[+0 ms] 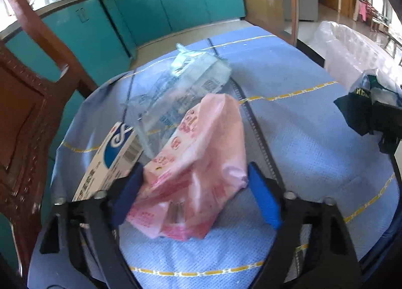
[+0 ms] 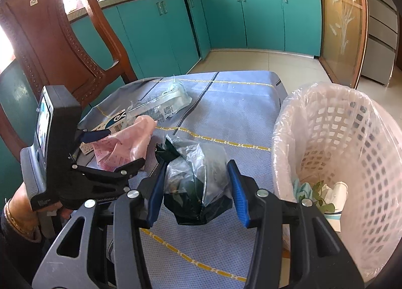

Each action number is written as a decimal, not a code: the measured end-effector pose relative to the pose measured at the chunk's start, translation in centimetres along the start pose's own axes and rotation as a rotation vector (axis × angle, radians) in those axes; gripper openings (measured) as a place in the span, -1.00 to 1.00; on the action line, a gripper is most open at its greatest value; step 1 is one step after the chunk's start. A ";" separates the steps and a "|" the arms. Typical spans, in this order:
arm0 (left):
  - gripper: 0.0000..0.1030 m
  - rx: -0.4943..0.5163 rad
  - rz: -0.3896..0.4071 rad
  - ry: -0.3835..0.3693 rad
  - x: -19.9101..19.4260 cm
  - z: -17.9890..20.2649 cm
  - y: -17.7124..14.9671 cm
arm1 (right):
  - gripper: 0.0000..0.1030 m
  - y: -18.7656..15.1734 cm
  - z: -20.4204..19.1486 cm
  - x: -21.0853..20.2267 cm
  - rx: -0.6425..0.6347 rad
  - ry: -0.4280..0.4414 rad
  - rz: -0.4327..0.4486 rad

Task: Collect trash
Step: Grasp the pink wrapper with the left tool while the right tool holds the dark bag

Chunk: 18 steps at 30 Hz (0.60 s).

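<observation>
**Two-Handed Trash Pickup: Both Grippers Positioned Around Wrappers**

**Left gripper.** The left gripper is open, its blue fingers standing either side of a crumpled pink plastic wrapper. The wrapper lies on the bench, which is covered with a blue cloth. The left finger appears to touch the wrapper's edge; whether the right one makes contact cannot be determined. The wide stance suits bulky, soft film that must be gathered before it can be lifted.

**Right gripper.** The right gripper straddles a dark green and clear plastic bag that looks bunched between the fingers. The bag's lower end seems raised off the cloth, which suggests it is held, but firm pad contact is not visible, so the grip state cannot be confirmed.

**Remaining trash.** A clear printed plastic package and a white and blue carton lie beyond and beside the pink wrapper, partly overlapped by it.

**Destination.** A white lattice basket lined with a clear bag stands just to the right of the bench and already contains leaves and paper scraps. Its position near the right gripper makes the dark bag the probable first deposit.

**Caution.** Thin film slips and unfolds readily; a grip on a bunched portion is advisable.
</observation>
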<state>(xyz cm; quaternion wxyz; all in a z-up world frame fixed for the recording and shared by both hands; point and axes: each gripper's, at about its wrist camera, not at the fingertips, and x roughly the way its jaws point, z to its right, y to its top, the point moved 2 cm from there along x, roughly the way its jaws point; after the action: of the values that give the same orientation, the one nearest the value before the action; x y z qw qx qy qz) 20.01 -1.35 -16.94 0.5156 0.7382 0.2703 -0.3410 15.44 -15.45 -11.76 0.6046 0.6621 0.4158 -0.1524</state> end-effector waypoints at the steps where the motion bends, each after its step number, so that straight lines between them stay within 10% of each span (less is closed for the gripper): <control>1: 0.24 -0.020 0.005 0.001 -0.2 -0.4 -0.1 | -0.07 0.0 -0.1 0.0 -0.002 -0.002 -0.001; 9: -0.77 -0.170 0.045 -0.056 -3.2 -2.9 -1.8 | -0.07 -0.3 -0.4 0.4 -0.022 -0.034 -0.010; 18: -0.82 -0.275 0.180 -0.076 -9.0 -4.6 -2.0 | -0.07 -0.8 -1.3 0.8 -0.074 -0.080 -0.016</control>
<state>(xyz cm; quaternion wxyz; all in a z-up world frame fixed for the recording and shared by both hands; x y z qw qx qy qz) 13.95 3.23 -9.99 0.6500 0.6684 0.2276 -0.2809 14.93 -14.03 -12.61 0.6435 0.6294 0.4018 -0.1681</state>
